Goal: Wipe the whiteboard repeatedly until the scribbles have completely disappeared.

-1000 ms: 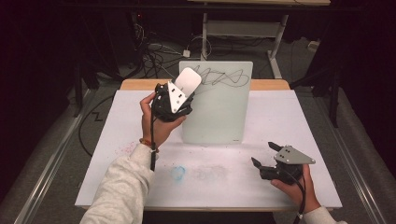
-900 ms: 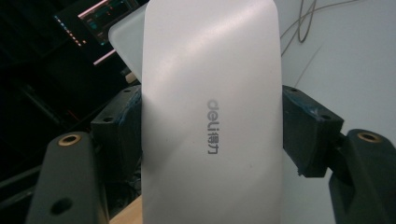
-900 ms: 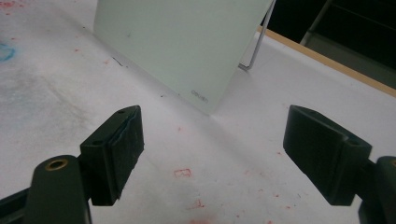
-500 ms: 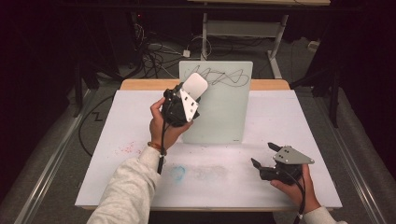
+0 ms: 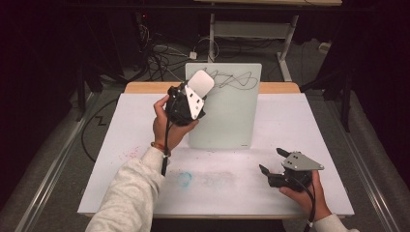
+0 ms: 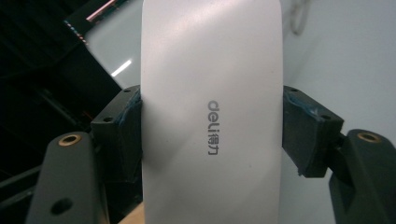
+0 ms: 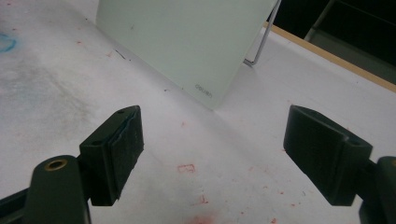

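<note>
White table top (image 5: 319, 130) with a wooden strip (image 5: 145, 87) along its far edge. Surface marks: a blue smudge (image 5: 184, 179) near the front edge, a grey smear (image 5: 215, 178) just beside it, and faint pink specks (image 5: 130, 153) to the left. The right gripper view resolves further red marks (image 7: 186, 168) and the blue smudge (image 7: 5, 43) at its left border. Beyond the table, on the grey floor (image 5: 63, 145): tangled dark cables (image 5: 159, 53), a small white object (image 5: 193, 54), possibly a plug adaptor, and a white metal frame (image 5: 251, 29).
</note>
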{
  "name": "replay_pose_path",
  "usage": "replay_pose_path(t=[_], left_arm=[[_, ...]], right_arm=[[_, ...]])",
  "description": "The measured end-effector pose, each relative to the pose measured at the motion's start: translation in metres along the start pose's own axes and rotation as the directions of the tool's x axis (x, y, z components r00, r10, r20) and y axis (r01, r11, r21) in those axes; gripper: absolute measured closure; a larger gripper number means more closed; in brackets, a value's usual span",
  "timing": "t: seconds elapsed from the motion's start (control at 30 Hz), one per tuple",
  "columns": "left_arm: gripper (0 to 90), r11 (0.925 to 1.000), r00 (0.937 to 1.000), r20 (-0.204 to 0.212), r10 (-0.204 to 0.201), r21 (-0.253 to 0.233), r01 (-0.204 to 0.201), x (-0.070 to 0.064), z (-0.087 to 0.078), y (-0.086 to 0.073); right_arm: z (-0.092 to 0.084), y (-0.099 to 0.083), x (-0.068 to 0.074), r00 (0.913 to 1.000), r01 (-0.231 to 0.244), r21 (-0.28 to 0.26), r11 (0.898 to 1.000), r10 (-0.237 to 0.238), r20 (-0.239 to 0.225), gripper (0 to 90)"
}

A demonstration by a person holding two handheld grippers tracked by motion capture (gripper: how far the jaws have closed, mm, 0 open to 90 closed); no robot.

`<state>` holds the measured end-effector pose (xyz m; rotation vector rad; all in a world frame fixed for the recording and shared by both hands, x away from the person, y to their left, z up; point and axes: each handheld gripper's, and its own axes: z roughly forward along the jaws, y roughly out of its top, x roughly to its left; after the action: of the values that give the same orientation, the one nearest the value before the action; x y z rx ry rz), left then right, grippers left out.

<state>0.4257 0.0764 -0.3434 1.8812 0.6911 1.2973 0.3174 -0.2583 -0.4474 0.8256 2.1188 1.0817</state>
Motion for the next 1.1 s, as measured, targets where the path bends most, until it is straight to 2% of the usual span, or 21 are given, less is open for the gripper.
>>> replay_pose_path(t=[0.13, 0.23, 0.33, 0.4, 0.43, 0.47, 0.6, 0.73, 0.83, 0.93, 1.1], left_arm=[[29.1, 1.0000, 0.9986, -0.054, -0.001, 0.005, 0.002, 0.016, 0.001, 0.012], [29.1, 0.9998, 0.9982, -0.058, -0.017, 0.005, 0.018, 0.018, 0.002, 0.012], [29.1, 0.9999, 0.9977, -0.068, 0.001, 0.012, 0.000, 0.006, 0.002, 0.004], [29.1, 0.9999, 0.9985, -0.054, -0.009, 0.009, 0.009, -0.004, 0.001, -0.004], [29.1, 0.9999, 0.9985, -0.054, -0.009, 0.009, 0.009, -0.004, 0.001, -0.004], [29.1, 0.9999, 0.9992, -0.040, -0.003, 0.016, 0.003, -0.016, 0.001, -0.012], [29.1, 0.9986, 0.9993, -0.003, 0.037, 0.039, -0.036, -0.045, 0.000, -0.029], [29.1, 0.9963, 0.9978, 0.011, 0.065, 0.054, -0.066, -0.066, 0.000, -0.036], [29.1, 0.9970, 0.9985, 0.023, 0.051, 0.057, -0.052, -0.065, 0.001, -0.034], [29.1, 0.9972, 0.9984, 0.040, 0.039, 0.062, -0.042, -0.058, 0.002, -0.028], [29.1, 0.9986, 0.9992, 0.033, 0.023, 0.046, -0.025, -0.043, 0.003, -0.011]], right_arm=[[0.000, 0.000, -0.001, 1.0000, 0.004, -0.004, 1.000, -0.004, 0.001, 20.5], [0.000, -0.001, -0.002, 1.0000, 0.002, -0.003, 1.000, -0.002, 0.001, 20.6], [0.000, 0.000, -0.002, 1.0000, 0.004, -0.004, 1.000, -0.004, -0.003, 20.6], [0.000, 0.000, -0.001, 1.0000, 0.002, -0.003, 1.000, -0.002, -0.007, 20.7], [0.000, 0.000, -0.001, 1.0000, 0.004, -0.001, 1.000, -0.004, -0.008, 20.7], [0.000, 0.000, 0.000, 0.9999, 0.003, -0.001, 1.000, -0.003, -0.010, 20.7], [0.000, 0.000, 0.000, 0.9999, 0.005, -0.001, 1.000, -0.005, -0.010, 20.7], [0.001, 0.000, 0.001, 0.9999, 0.001, 0.003, 1.000, -0.001, -0.014, 20.8], [0.002, 0.000, 0.002, 0.9998, 0.008, 0.008, 1.000, -0.007, -0.020, 20.8], [0.002, 0.000, 0.002, 0.9998, 0.004, 0.008, 1.000, -0.004, -0.021, 20.8], [0.001, 0.000, 0.001, 0.9998, 0.000, 0.006, 1.000, 0.001, -0.017, 20.9]])
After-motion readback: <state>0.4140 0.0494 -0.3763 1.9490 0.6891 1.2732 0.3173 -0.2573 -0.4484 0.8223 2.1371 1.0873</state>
